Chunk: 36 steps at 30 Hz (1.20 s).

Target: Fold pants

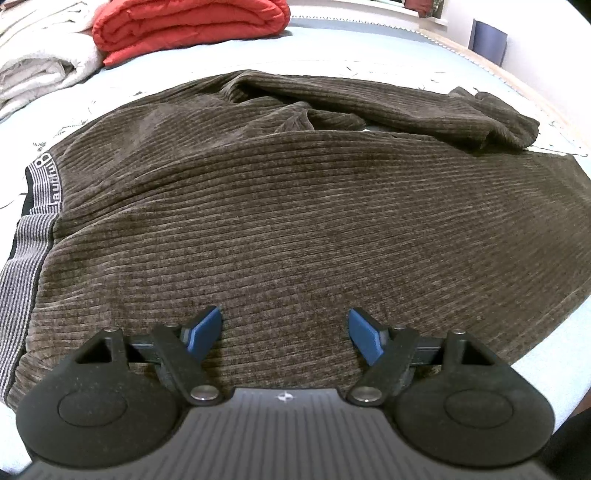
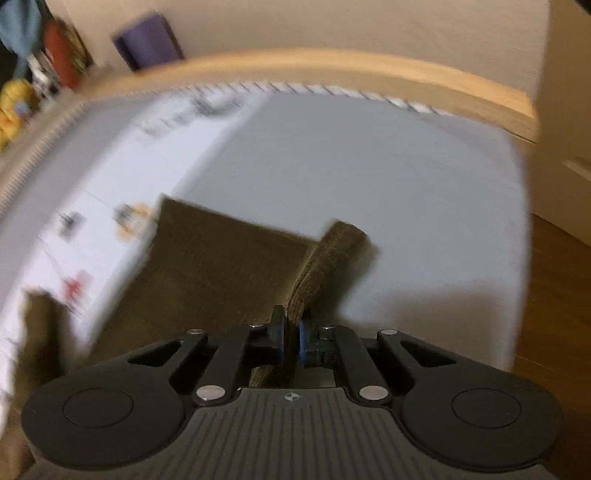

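Brown ribbed corduroy pants (image 1: 295,206) lie spread on the bed, with a grey striped waistband (image 1: 40,184) at the left and the leg ends bunched at the far right. My left gripper (image 1: 285,326) is open just above the near part of the pants, holding nothing. In the blurred right wrist view my right gripper (image 2: 291,334) is shut on a fold of the brown pants fabric (image 2: 325,266), lifted off the bed. A flat pant leg (image 2: 207,266) lies to its left.
A red folded blanket (image 1: 192,26) and white folded bedding (image 1: 40,62) lie at the far left of the bed (image 1: 369,44). The wooden bed frame (image 2: 332,70) curves beyond the mattress. The wood floor (image 2: 554,295) lies to the right.
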{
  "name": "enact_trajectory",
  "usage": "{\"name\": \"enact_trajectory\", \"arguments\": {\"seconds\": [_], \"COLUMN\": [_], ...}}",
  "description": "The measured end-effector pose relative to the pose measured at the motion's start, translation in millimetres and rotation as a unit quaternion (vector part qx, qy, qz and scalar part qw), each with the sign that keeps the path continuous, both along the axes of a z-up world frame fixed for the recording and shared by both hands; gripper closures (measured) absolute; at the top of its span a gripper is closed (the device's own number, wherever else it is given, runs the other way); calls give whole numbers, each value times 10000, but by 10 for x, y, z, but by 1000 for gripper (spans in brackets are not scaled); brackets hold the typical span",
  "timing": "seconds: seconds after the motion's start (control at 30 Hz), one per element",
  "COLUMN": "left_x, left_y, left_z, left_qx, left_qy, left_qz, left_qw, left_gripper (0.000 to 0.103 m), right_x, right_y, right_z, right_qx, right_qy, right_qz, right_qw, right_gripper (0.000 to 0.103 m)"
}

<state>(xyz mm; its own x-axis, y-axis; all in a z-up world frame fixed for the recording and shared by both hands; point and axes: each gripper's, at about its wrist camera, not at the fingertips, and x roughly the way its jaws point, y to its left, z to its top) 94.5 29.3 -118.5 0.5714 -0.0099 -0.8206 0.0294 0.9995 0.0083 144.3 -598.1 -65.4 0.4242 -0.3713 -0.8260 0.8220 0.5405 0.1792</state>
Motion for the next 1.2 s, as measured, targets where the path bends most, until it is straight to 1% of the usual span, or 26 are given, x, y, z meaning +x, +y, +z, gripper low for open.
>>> {"name": "enact_trajectory", "arguments": {"seconds": [0.03, 0.1, 0.2, 0.23, 0.27, 0.3, 0.33, 0.37, 0.4, 0.43, 0.5, 0.53, 0.57, 0.6, 0.63, 0.67, 0.73, 0.8, 0.83, 0.87, 0.9, 0.93, 1.0, 1.03, 1.1, 1.2], "left_x": [-5, -7, -19, -22, -23, -19, 4, -2, -27, -26, -28, -39, -45, -48, -45, -32, -26, -5, 6, 12, 4, -27, -39, -32, -22, 11], "left_y": [3, 12, 33, 43, 52, 46, 18, -26, -81, -98, -73, -55, -44, -30, -16, 7, 30, 47, 59, 82, 104, 136, 165, 183, 237, 323], "left_z": [6, 17, 62, 82, 102, 101, 56, 17, 28, 37, 83, 124, 161, 197, 219, 231, 249, 277, 298, 320, 346, 392, 447, 468, 489, 499], "left_qx": [-16, -33, -149, -227, -304, -324, -253, -78, 83, 95, -50, -108, -117, -131, -147, -159, -127, -19, -3, -13, -22, -23, 57, 75, 63, 79], "left_qy": [5, 11, -49, -82, -96, -47, 137, 205, 121, 133, 74, -38, -139, -230, -263, -275, -313, -366, -410, -466, -547, -688, -815, -815, -800, -766], "left_qz": [2, 10, 43, 52, 54, 27, -28, -131, -233, -219, -127, -87, -49, 6, 60, 129, 246, 374, 448, 518, 595, 676, 783, 818, 923, 1050], "left_qw": [10000, 10000, 9999, 9997, 9995, 9995, 9996, 9997, 9996, 9996, 9999, 9999, 9998, 9996, 9995, 9994, 9991, 9986, 9982, 9976, 9967, 9953, 9936, 9933, 9925, 9915], "left_gripper": [23, 23, 24, 24, 24, 24, 24, 24, 24, 24, 30, 30, 29, 28, 26, 20, 18, 16, 14, 7, 0, 0, 0, 0, 0, 0], "right_x": [-54, -144, -122, -102, -72, -63, -67, -81, -95, -103, -103, -88, -60, -45, -36, -46, -24, -2, 16, 29, 40, 65, 142, 199, 276, 407], "right_y": [-9, -10, 67, 89, 75, 56, 24, -1, -6, 16, 145, 235, 332, 455, 563, 674, 906, 1189, 1335, 1458, 1566, 1672, 1786, 1834, 1895, 2078], "right_z": [-23, -4, 34, 7, -56, -113, -153, -157, -127, -54, 170, 284, 384, 478, 557, 622, 741, 859, 906, 938, 971, 987, 1029, 1039, 1044, 1033], "right_qx": [79, 104, -47, -97, -124, -99, -15, 47, 55, -14, -361, -568, -754, -905, -966, -953, -940, -1165, -1302, -1417, -1508, -1556, -1479, -1372, -1185, -911], "right_qy": [47, -19, -62, 58, 298, 546, 679, 691, 607, 433, -4, -235, -450, -665, -848, -1065, -1458, -1663, -1731, -1762, -1767, -1745, -1688, -1659, -1612, -1511], "right_qz": [-65, -123, 214, 342, 373, 296, 149, 7, -107, -153, 28, 222, 418, 618, 796, 1013, 1545, 2049, 2303, 2519, 2703, 2882, 3083, 3135, 3151, 3043], "right_qw": [9999, 9999, 9997, 9994, 9988, 9980, 9976, 9976, 9981, 9989, 9993, 9979, 9953, 9917, 9885, 9845, 9726, 9575, 9487, 9410, 9343, 9286, 9244, 9248, 9277, 9361], "right_gripper": [95, 92, 87, 87, 87, 86, 86, 86, 86, 85, 82, 74, 57, 48, 36, 33, 33, 30, 27, 23, 22, 21, 21, 21, 21, 21]}}
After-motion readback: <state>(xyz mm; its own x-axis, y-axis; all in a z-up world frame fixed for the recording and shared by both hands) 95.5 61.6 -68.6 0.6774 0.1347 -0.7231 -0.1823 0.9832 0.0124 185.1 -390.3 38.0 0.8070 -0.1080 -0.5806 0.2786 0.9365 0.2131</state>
